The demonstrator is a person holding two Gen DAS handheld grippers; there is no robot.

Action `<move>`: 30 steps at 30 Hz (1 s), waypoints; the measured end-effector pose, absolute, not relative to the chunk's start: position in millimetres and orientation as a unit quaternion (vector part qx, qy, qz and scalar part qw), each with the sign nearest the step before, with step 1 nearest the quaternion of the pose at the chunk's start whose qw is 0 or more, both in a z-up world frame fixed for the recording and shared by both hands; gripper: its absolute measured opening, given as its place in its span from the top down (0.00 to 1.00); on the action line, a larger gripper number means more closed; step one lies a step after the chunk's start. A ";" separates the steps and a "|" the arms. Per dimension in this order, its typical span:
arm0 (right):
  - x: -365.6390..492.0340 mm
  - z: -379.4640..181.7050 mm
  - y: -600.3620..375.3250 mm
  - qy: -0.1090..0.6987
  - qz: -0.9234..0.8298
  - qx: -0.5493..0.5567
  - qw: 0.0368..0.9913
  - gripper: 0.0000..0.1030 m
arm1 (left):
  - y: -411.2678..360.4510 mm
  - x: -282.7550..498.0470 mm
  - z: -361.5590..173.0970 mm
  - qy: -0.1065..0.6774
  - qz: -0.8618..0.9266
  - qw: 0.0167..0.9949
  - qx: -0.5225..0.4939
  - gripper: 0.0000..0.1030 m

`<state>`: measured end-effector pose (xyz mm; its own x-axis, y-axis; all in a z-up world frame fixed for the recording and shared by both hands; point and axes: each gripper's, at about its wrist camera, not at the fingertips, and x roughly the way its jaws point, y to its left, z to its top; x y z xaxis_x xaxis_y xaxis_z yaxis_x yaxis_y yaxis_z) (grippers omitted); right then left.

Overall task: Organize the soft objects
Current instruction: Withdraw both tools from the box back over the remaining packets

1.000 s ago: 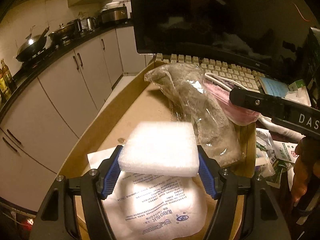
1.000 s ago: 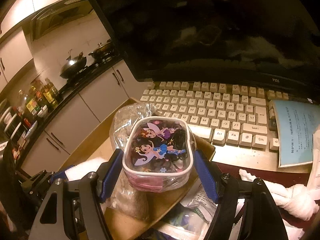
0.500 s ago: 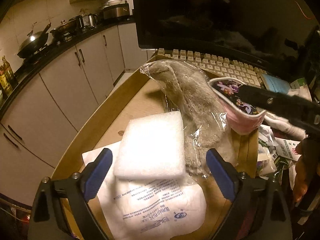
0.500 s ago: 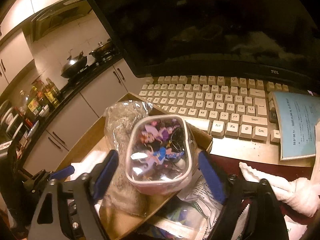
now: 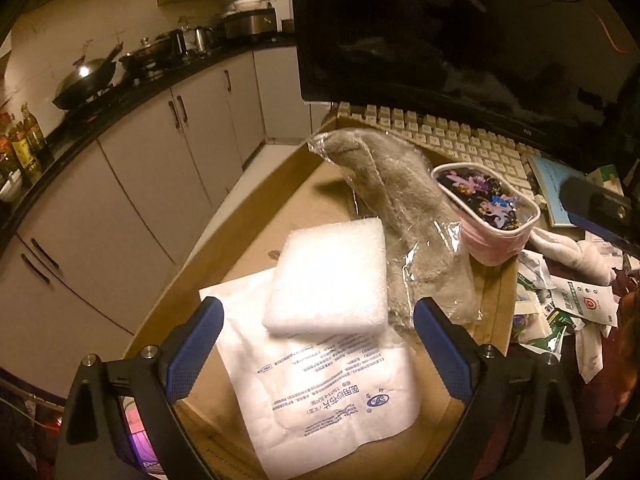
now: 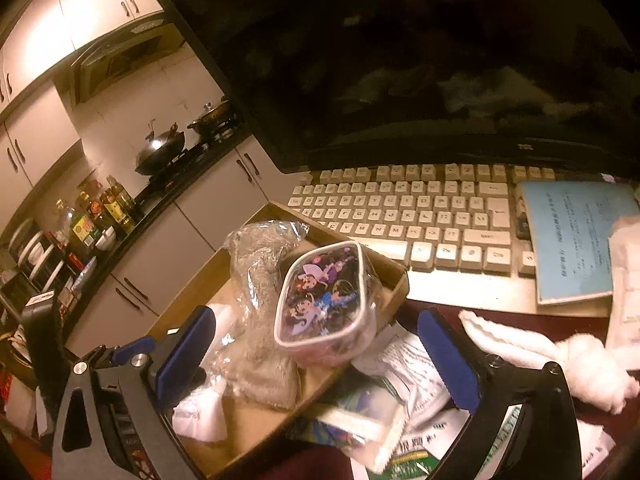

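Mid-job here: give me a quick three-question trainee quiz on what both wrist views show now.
1. True or false: the left tool is shut on the white foam pad.
2. What does the white foam pad rest on? A) the keyboard B) the white printed packet C) the blue booklet
3. Which item leans at the cardboard box's right edge, against the bagged grey plush?

Key:
1. False; its pads stand clear of it.
2. B
3. The cartoon pouch; the right tool is open, clear of it.
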<state>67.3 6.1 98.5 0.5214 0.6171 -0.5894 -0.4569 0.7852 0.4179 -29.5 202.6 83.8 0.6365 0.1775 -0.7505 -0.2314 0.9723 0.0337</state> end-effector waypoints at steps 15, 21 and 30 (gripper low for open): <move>26.3 93.1 -50.9 0.415 0.278 0.106 0.860 0.01 | 173.0 -49.4 108.2 0.393 0.043 0.916 -0.068 0.06; 15.5 88.9 -73.4 0.424 0.257 0.105 0.862 0.01 | 148.7 -49.9 113.5 0.391 0.014 0.919 -0.051 0.06; 10.4 94.1 -115.4 0.424 0.202 0.103 0.877 0.01 | 104.3 -50.6 118.3 0.388 -0.035 0.921 -0.016 0.06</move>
<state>10.4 -115.4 94.1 0.5592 0.4412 -0.7019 -0.2668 0.8974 0.3515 -50.6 104.3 118.3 0.6961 -0.0768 -0.7139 0.0520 0.9970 -0.0565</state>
